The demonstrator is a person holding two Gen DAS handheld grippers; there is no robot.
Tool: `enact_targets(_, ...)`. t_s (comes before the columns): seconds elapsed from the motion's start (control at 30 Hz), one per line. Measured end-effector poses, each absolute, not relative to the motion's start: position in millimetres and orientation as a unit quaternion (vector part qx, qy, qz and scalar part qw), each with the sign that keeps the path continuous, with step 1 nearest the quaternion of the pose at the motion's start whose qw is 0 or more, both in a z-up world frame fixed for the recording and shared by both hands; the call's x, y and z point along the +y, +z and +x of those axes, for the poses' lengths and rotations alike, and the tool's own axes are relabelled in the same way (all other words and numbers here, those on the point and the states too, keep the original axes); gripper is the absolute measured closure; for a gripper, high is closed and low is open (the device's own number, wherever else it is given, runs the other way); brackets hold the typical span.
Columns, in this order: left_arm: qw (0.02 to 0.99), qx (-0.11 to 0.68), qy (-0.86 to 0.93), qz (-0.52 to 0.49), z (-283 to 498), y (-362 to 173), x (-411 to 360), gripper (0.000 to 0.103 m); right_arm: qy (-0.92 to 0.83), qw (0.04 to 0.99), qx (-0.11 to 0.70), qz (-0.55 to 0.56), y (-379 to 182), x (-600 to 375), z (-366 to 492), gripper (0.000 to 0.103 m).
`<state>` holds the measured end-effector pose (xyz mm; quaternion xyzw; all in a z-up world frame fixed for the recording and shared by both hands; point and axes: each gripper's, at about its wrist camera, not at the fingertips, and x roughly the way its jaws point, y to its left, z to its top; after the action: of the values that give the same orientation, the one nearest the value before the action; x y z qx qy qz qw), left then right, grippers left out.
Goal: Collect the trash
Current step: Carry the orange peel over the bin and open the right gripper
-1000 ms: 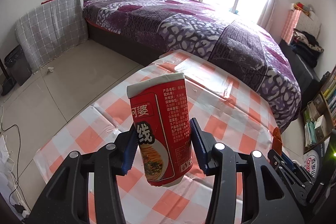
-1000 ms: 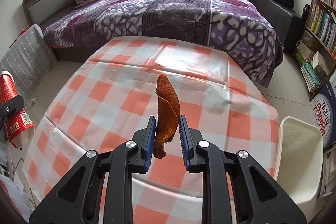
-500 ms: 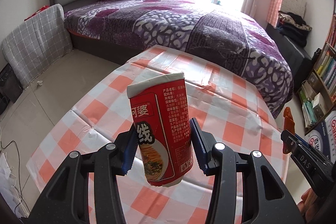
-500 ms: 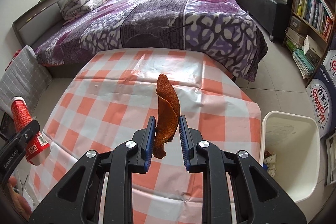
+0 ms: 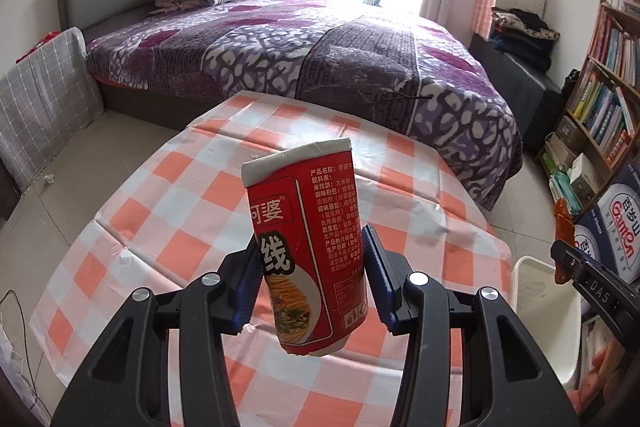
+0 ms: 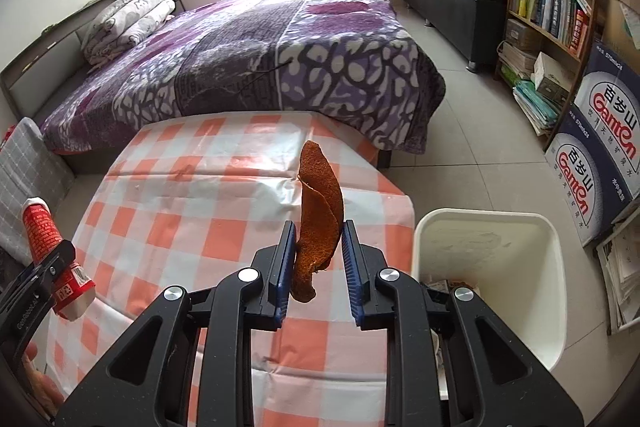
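Carrying both pieces of trash toward the bin, I judge; pickup looks done and the drop is not yet made.

Left wrist view: my left gripper (image 5: 312,281) is clamping the red noodle cup (image 5: 306,247) by its lower half, cup tilted and hanging clear above the checked tablecloth (image 5: 172,203); the white bin (image 5: 540,311) is showing at lower right beside the table; its contents are hidden from here.

Right wrist view: my right gripper (image 6: 316,263) is pinching the orange peel (image 6: 318,215), jaws nearly closed on it; the bin (image 6: 486,255) is standing on the floor just beside the table edge, holding some scraps of paper or wrappers at its near end, too small to identify.

Next move, I am thinking: bringing each gripper over the bin mouth before letting go, peel first as it is nearer.
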<state>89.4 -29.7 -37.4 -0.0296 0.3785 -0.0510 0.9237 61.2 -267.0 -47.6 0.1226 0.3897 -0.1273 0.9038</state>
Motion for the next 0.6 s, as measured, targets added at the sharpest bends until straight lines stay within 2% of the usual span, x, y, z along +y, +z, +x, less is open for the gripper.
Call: enact_targets(0.6,0.919,0.377,-0.119,0.020,72,-45,-102,0.056,-0.253,0.863,0.412,0.146,-51,-371,19,0.077)
